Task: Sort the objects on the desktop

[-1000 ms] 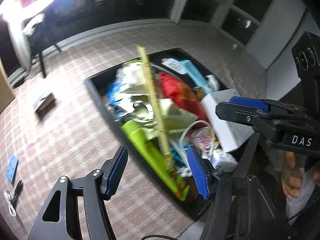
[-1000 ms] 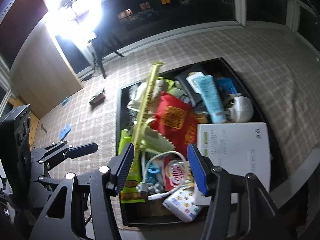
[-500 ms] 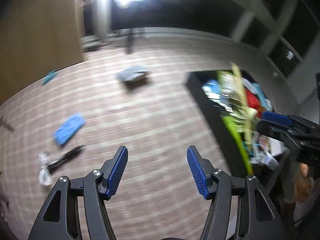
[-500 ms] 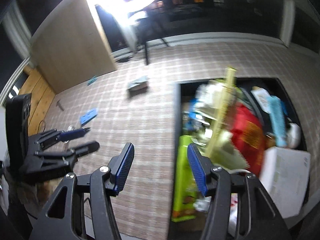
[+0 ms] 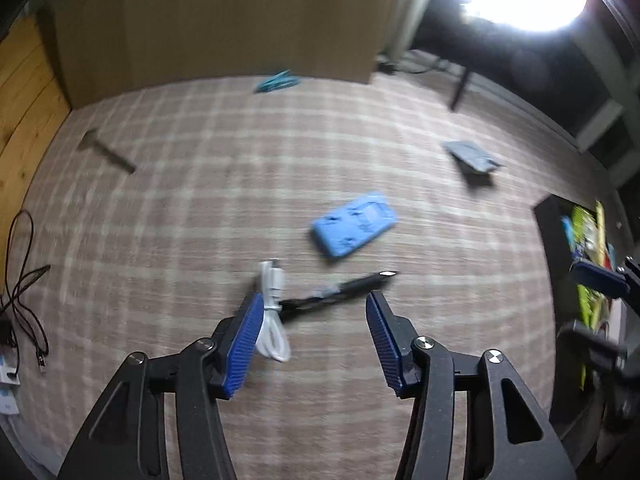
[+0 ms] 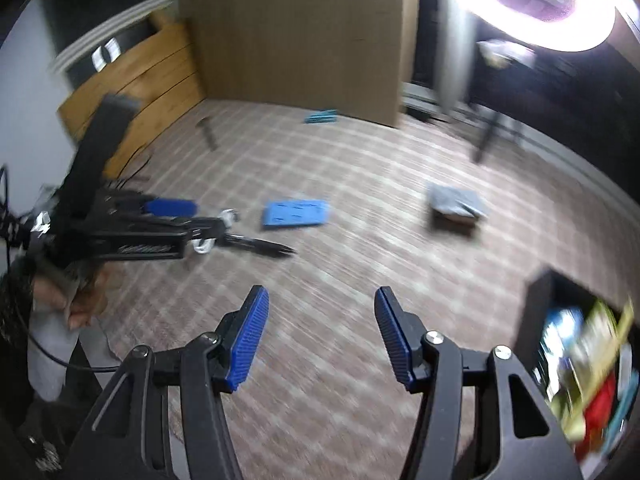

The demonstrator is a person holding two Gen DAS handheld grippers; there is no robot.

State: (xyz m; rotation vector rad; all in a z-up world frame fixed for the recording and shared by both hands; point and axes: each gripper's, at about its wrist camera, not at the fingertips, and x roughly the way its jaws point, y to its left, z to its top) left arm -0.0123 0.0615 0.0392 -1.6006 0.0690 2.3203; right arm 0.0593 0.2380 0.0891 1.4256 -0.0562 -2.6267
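On the checked tablecloth lie a black pen, a coiled white cable and a light blue flat case. My left gripper hangs just above the pen and cable. Its jaws are closing, with the pen's middle seen between them and the pads touching nothing. The right wrist view shows the left gripper over the pen, with the blue case beyond. My right gripper stands open over bare cloth, nothing between its fingers. The black tray full of clutter sits at the right edge.
A grey packet lies further back on the right. A teal item and a grey tool lie near the cardboard wall. Black cables trail at the left edge. A hand holds the left gripper.
Both views have swung left, away from the cluttered tray, which now sits at the right edge. The pen, cable and blue case have come under the left gripper, whose jaws have narrowed.
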